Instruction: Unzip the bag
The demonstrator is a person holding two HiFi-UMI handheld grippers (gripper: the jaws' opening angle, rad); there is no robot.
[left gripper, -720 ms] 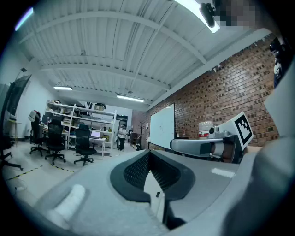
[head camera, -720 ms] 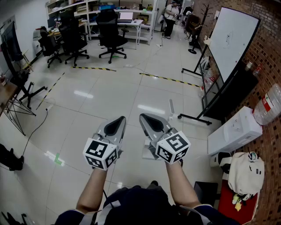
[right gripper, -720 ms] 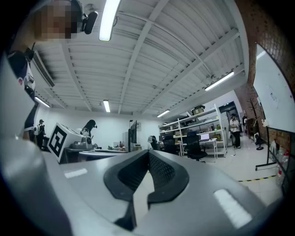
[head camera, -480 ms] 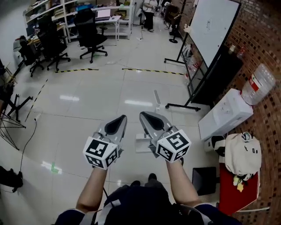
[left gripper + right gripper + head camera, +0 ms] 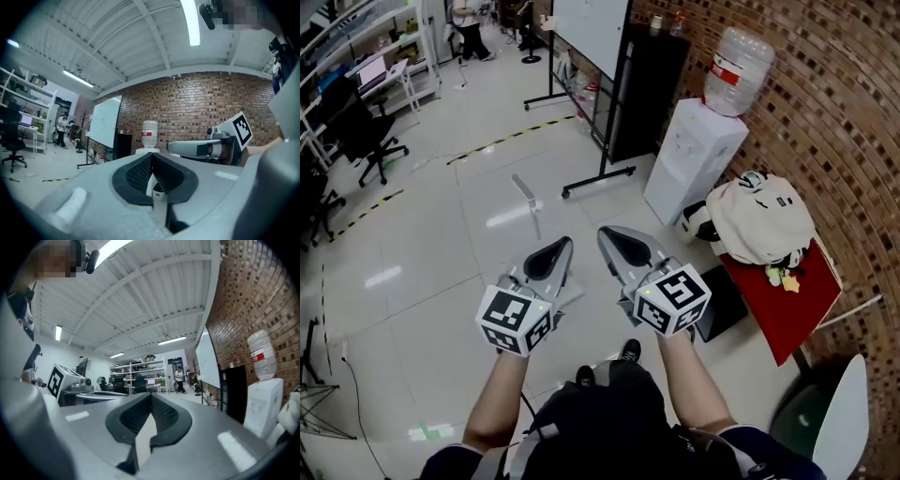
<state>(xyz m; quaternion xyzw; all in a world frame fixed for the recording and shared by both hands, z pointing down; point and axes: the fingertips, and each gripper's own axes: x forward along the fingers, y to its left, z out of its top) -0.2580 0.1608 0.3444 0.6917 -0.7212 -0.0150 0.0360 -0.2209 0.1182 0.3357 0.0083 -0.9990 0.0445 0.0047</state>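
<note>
**A:** Head view, entries?

**B:** Left gripper (image 5: 549,261) and right gripper (image 5: 622,249), side by side above the floor. Bag (image 5: 761,221): white, rounded, lying on a red table (image 5: 787,314) by the brick wall. It is beside the water dispenser (image 5: 696,157) and well apart from both grippers. Only this view shows the bag whole.

**A:** Left gripper view?

**B:** Jaws pressed together, nothing between. Adds the whiteboard (image 5: 105,126).

**A:** Right gripper view?

**B:** Jaws likewise closed, empty. Adds distant shelves (image 5: 136,373).

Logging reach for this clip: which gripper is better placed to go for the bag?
Right, probably: the right gripper is nearer the white bag on the red table; the left gripper is farther.
</note>
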